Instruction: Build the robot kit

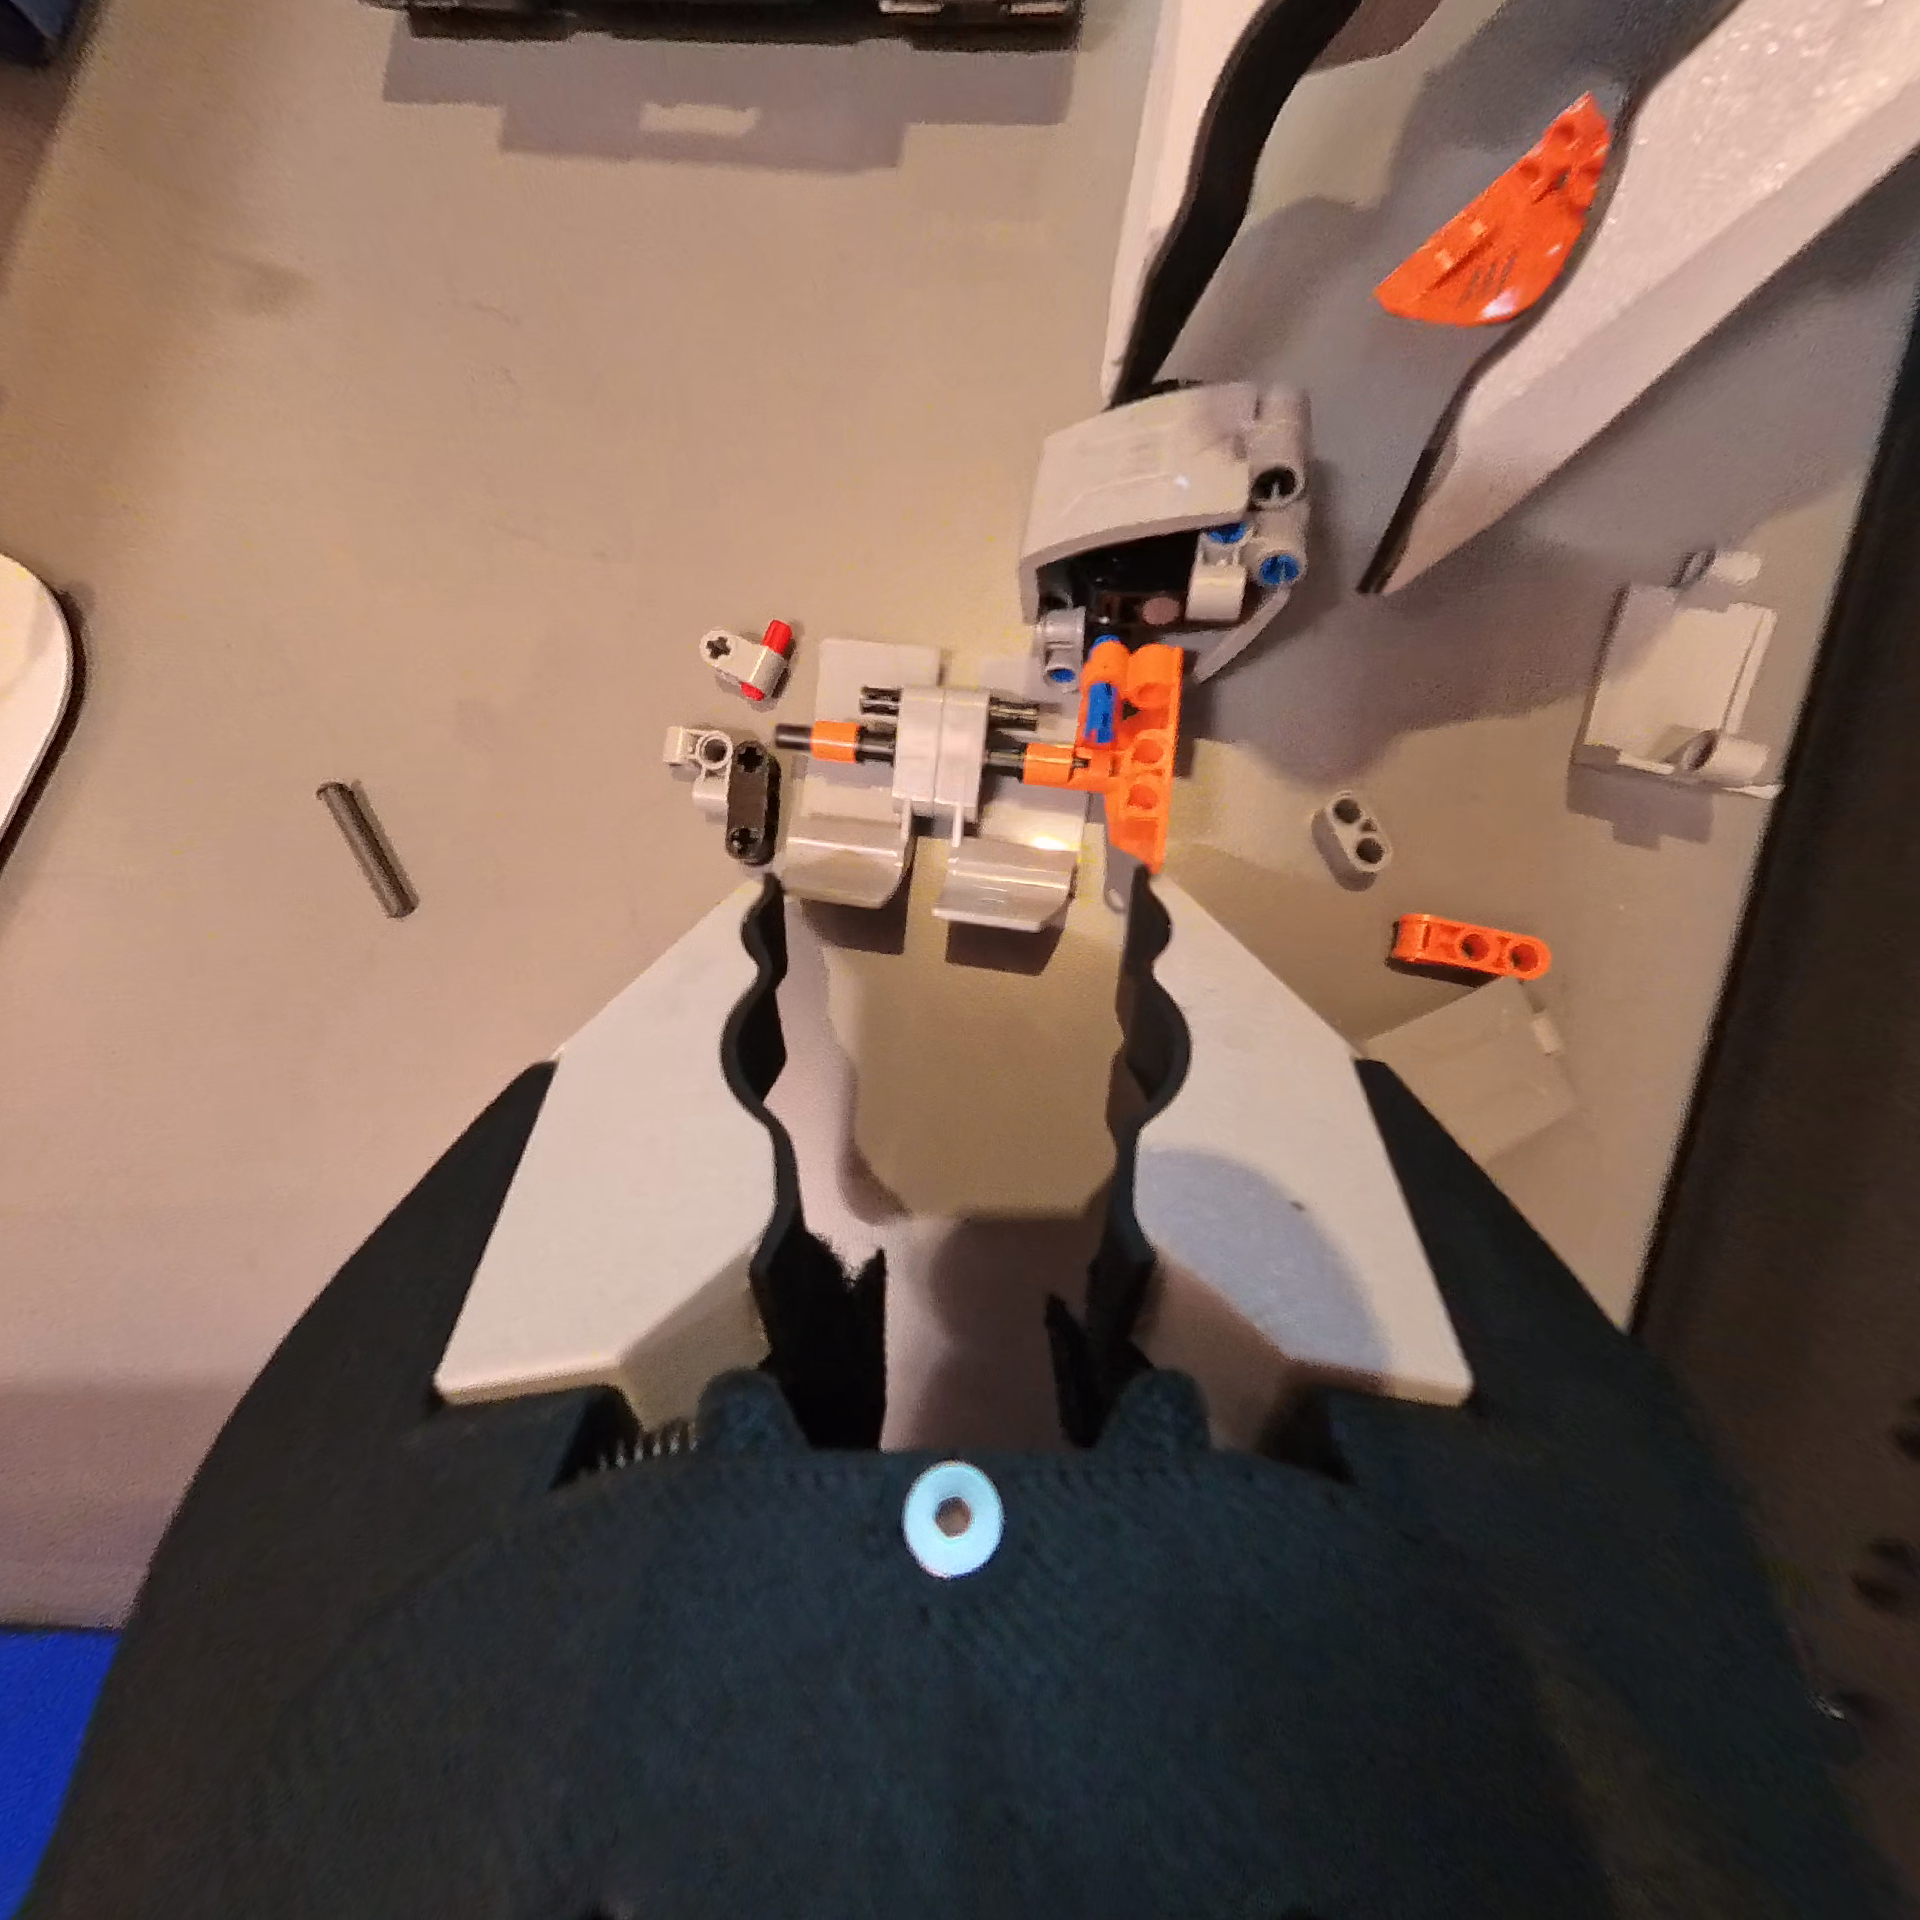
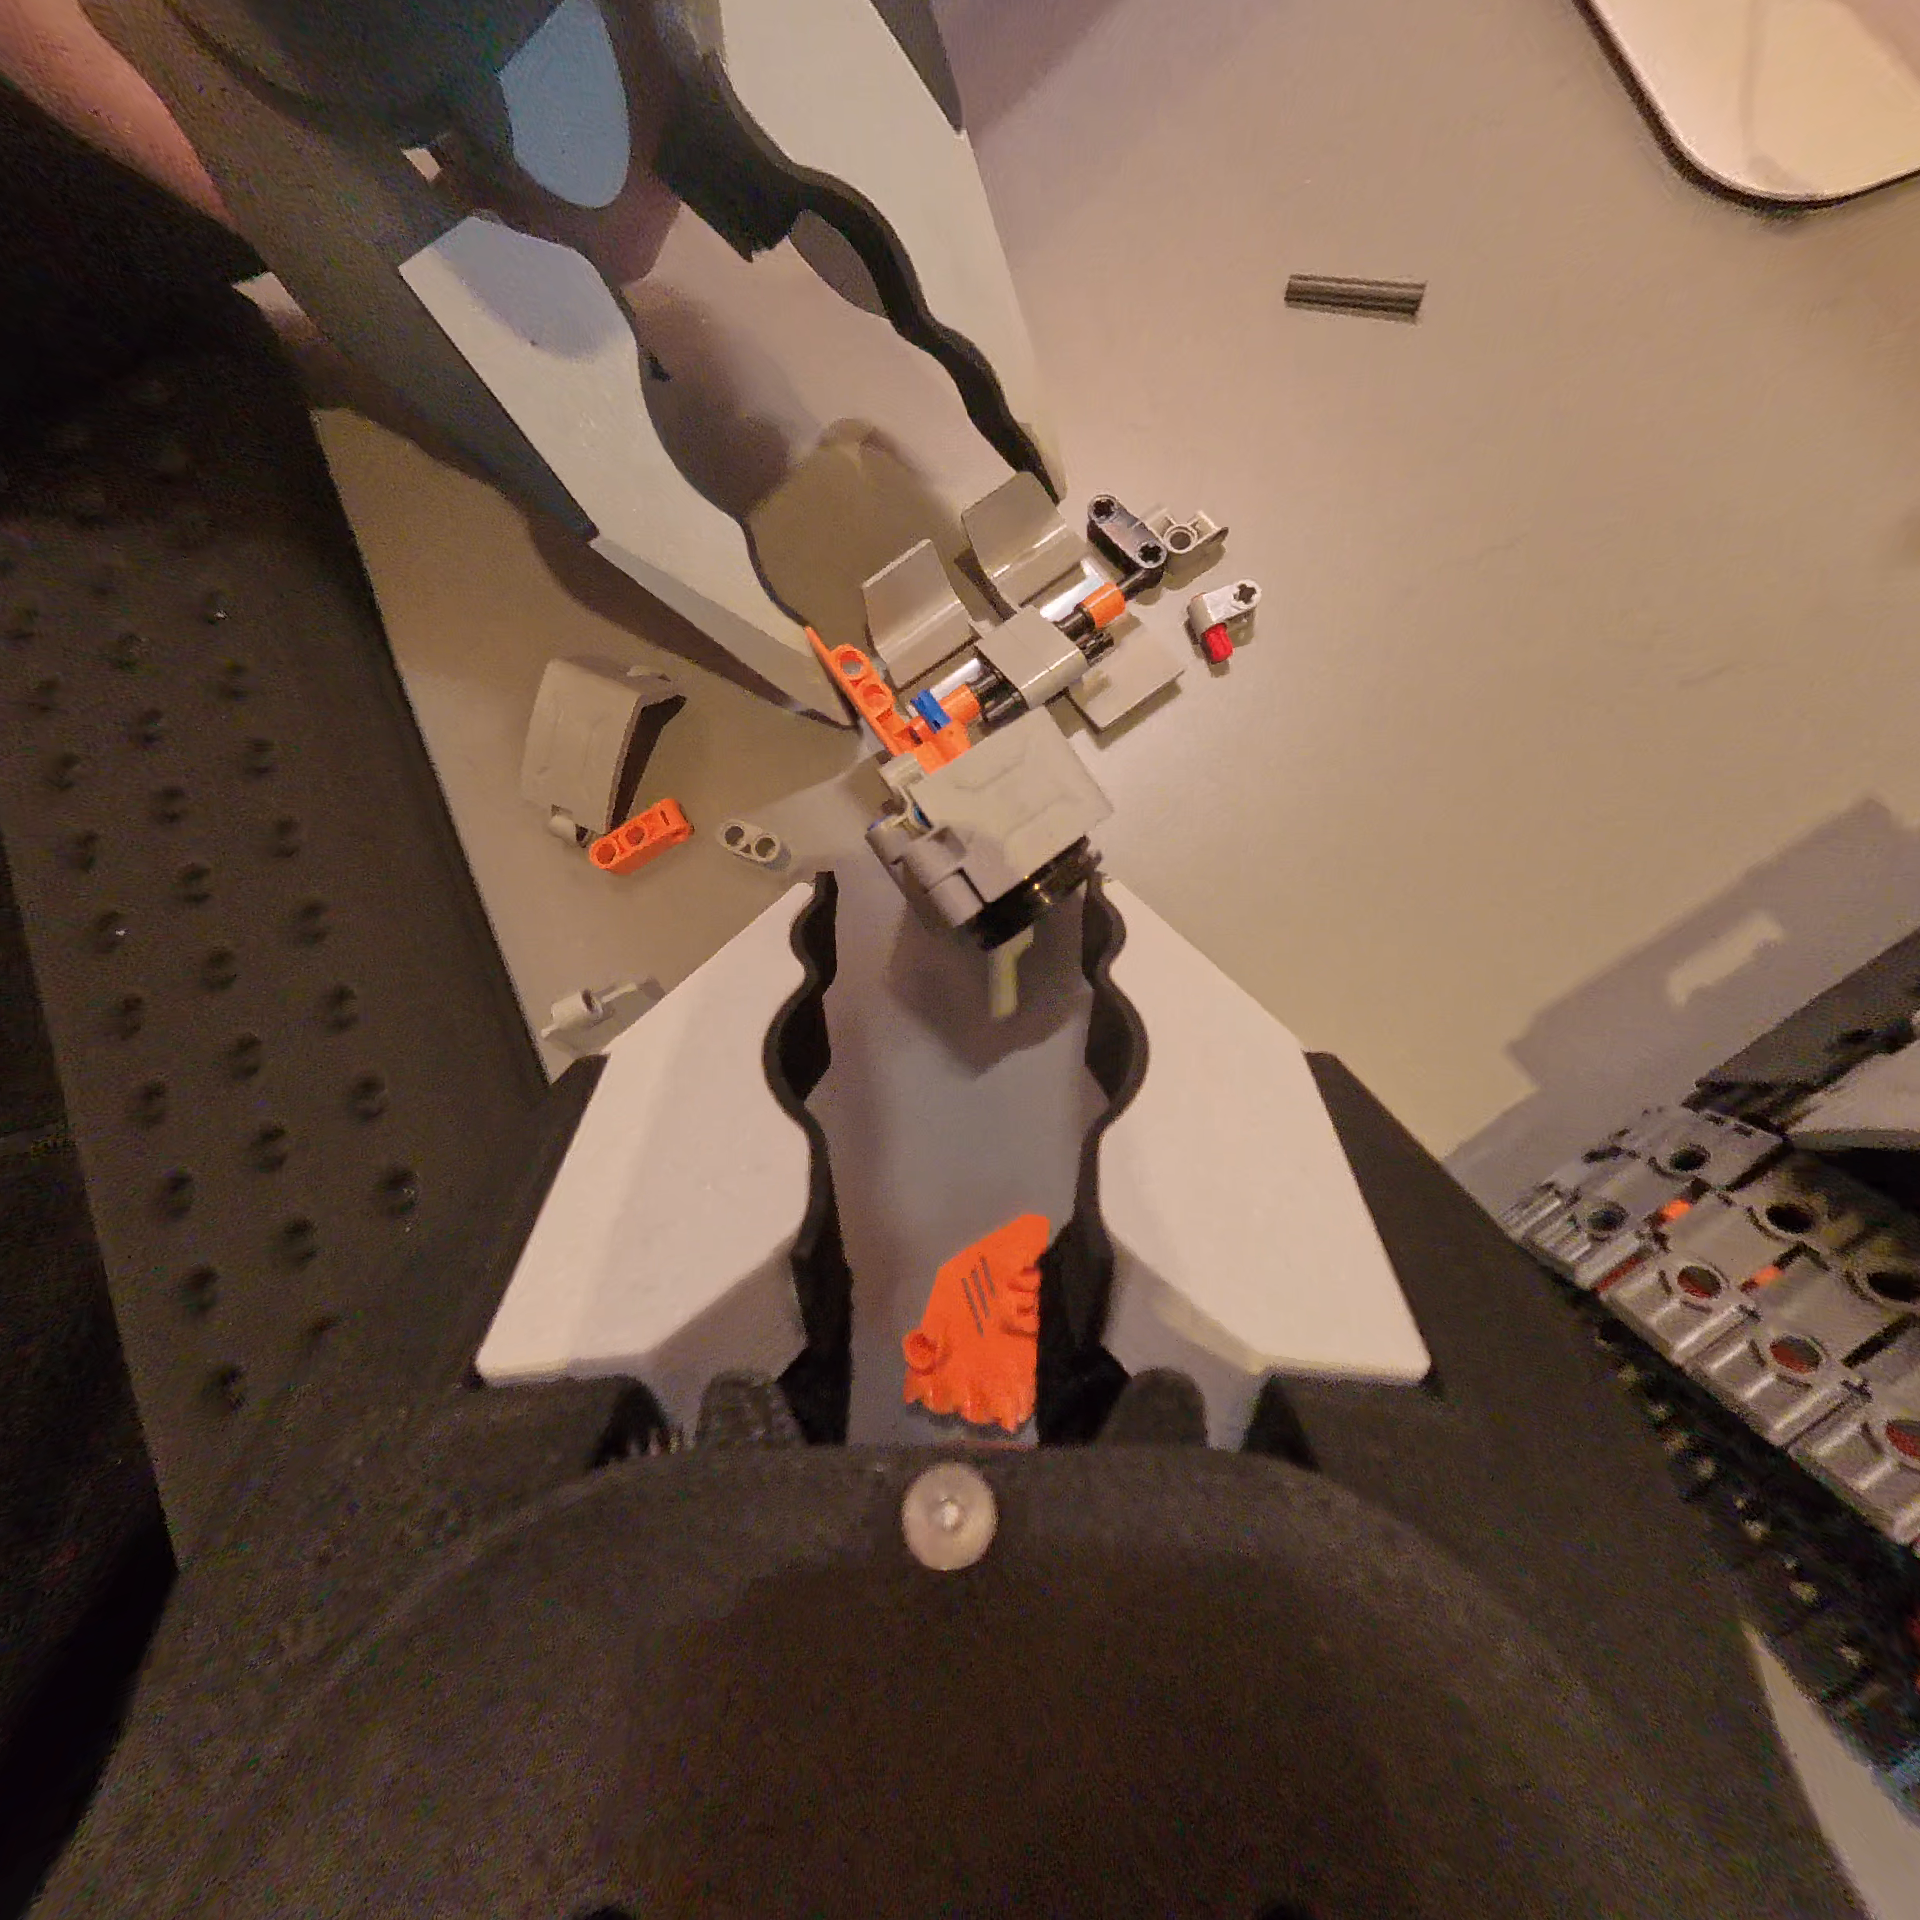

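A grey brick assembly (image 1: 935, 769) with two curved panels, black axles and orange bushes lies on the beige table; it also shows in the right wrist view (image 2: 1039, 649). An orange beam (image 1: 1143, 769) is fixed to its right end. My left gripper (image 1: 956, 894) is open, its tips on either side of the two curved panels. My right gripper (image 2: 961, 894) is closed on a grey panel block (image 2: 997, 821) with blue pins and holds it tilted against the orange beam (image 2: 873, 696). In the left wrist view the block (image 1: 1143, 488) shows its dark underside. An orange curved panel (image 2: 977, 1320) lies under the right gripper.
Loose parts lie around: a grey and red connector (image 1: 748, 660), a black link (image 1: 750, 800), a dark axle (image 1: 366, 847), a grey two-hole piece (image 1: 1354, 840), a small orange beam (image 1: 1470, 945), a grey panel (image 1: 1673, 696). A tracked dark model (image 2: 1714, 1278) stands at the right. A white tray (image 2: 1787, 94) lies beyond. The left gripper's tips are roughly 8 centimetres from the right gripper's.
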A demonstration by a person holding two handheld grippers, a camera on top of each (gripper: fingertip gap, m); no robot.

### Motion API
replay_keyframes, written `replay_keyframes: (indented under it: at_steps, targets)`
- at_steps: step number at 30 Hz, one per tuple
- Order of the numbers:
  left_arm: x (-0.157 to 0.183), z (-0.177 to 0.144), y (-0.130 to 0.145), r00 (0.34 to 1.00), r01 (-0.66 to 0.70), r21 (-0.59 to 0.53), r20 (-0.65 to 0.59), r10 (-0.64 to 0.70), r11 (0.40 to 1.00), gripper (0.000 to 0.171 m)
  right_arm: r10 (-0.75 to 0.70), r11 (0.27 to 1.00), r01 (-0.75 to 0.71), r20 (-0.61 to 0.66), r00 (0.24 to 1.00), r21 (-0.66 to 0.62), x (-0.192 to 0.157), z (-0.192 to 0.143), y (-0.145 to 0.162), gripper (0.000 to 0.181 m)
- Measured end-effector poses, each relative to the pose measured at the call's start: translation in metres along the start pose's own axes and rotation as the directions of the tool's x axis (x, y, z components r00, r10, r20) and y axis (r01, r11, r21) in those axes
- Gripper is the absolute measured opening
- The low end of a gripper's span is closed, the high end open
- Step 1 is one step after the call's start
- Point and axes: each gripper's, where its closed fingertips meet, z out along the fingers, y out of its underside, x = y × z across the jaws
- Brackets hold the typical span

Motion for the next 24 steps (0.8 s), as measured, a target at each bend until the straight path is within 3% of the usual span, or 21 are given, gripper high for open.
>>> replay_keyframes:
  at_steps: [2, 24]
  targets:
    - [-0.004, -0.001, 0.001, 1.000, -0.006, 0.005, 0.017, 0.006, 1.000, 0.053, -0.019, 1.000, 0.018, -0.019, 1.000, -0.018, 0.002, 0.003, 0.001, 0.037]
    - [-0.006, -0.013, -0.017, 0.999, -0.026, 0.145, 0.039, 0.021, 0.989, 0.052, -0.014, 0.991, 0.014, 0.004, 1.000, 0.130, 0.005, -0.008, -0.015, 0.034]
